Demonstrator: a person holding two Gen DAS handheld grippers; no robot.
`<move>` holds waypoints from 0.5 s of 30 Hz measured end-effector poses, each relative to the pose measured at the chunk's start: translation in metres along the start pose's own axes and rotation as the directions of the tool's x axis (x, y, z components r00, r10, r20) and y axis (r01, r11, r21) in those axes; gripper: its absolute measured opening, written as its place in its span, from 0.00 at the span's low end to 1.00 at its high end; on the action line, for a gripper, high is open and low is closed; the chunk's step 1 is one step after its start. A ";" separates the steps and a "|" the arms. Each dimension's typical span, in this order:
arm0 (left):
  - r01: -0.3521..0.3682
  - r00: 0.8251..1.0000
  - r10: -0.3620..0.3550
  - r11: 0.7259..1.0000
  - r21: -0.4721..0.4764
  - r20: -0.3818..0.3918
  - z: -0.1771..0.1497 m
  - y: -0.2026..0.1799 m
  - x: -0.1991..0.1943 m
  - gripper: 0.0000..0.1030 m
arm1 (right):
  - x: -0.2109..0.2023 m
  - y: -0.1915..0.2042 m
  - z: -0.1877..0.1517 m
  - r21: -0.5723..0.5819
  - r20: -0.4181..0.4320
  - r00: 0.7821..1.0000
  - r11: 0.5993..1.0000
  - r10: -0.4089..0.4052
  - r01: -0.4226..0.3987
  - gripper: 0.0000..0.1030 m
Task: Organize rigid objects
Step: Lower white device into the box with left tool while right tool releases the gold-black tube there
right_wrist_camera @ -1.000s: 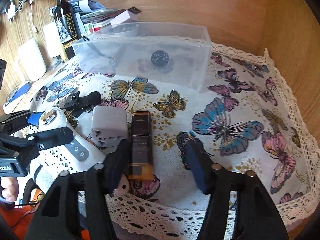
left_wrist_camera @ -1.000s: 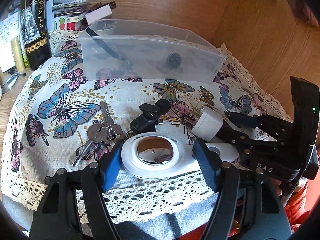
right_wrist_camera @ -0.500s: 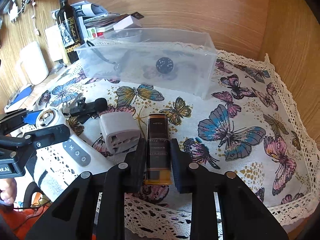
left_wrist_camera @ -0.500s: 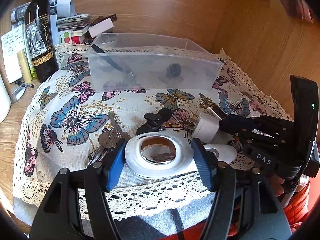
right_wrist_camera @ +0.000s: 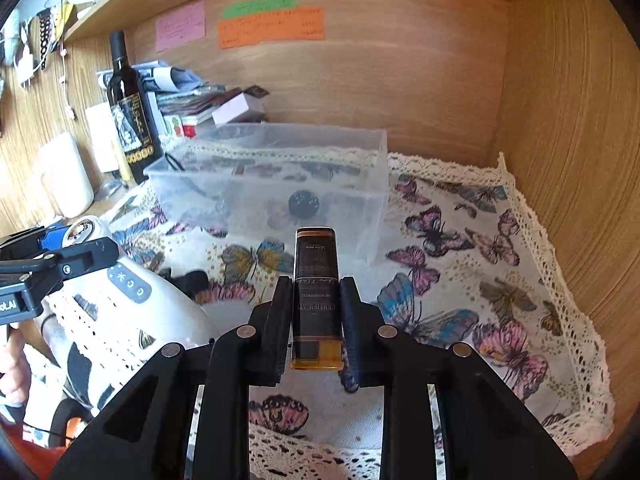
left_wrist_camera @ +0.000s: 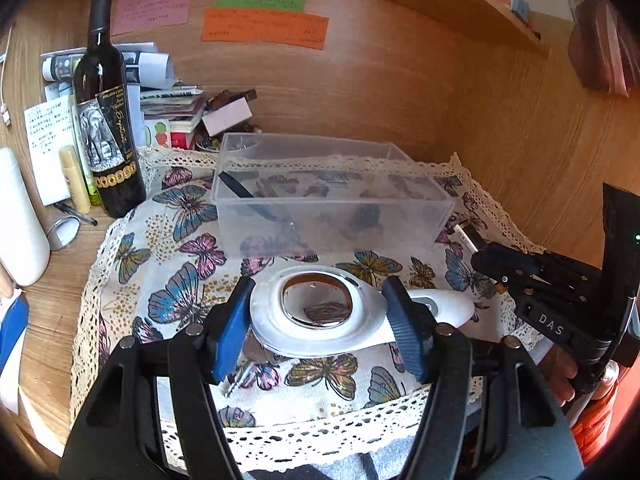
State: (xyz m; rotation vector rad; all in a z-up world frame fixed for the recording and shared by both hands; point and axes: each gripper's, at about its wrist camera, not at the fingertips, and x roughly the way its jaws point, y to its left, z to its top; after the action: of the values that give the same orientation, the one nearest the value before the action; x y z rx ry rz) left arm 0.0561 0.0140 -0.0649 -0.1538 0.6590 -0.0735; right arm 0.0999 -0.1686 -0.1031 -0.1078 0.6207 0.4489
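My left gripper (left_wrist_camera: 318,314) is shut on a white handheld device with a round mirror-like lens (left_wrist_camera: 318,300) and holds it above the butterfly cloth. My right gripper (right_wrist_camera: 316,302) is shut on a dark rectangular perfume bottle with an amber end (right_wrist_camera: 316,280), lifted off the cloth and pointing at the clear plastic bin (right_wrist_camera: 280,184). The bin (left_wrist_camera: 332,196) stands at the back and holds a black ball (right_wrist_camera: 304,202) and a black strip (left_wrist_camera: 236,188). The white device also shows at the left of the right wrist view (right_wrist_camera: 128,300).
A wine bottle (left_wrist_camera: 106,120), papers and books (left_wrist_camera: 180,104) and a white container (left_wrist_camera: 18,220) stand left of the bin. Keys (left_wrist_camera: 248,364) lie under the held device. A black clip microphone (right_wrist_camera: 188,280) lies on the cloth. Wooden walls close the back and right.
My right gripper closed on the perfume bottle and lifted it. My left gripper raised the white device off the cloth. Both moved up and toward the bin.
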 end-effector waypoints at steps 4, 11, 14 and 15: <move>-0.021 0.999 0.021 1.000 -0.011 0.044 0.019 0.007 0.001 0.62 | -0.005 -0.002 0.015 0.002 0.045 0.999 1.000 -0.009 0.009 0.21; -0.041 0.993 0.045 0.999 -0.034 0.110 0.053 0.019 0.003 0.62 | -0.007 -0.003 0.043 -0.004 0.113 0.993 1.000 -0.018 0.019 0.21; -0.055 0.991 0.059 0.998 -0.037 0.123 0.067 0.023 0.009 0.62 | -0.003 -0.003 0.054 -0.009 0.128 0.992 1.000 -0.021 0.022 0.21; -0.064 0.990 0.068 0.997 -0.036 0.125 0.072 0.025 0.013 0.62 | -0.002 -0.002 0.057 -0.012 0.132 0.991 1.000 -0.021 0.023 0.21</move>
State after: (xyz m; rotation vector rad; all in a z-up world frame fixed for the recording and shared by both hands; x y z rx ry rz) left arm 0.1106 0.0458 -0.0207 -0.1665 0.5389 0.0101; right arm 0.1306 -0.1581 -0.0558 -0.0969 0.4864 0.4350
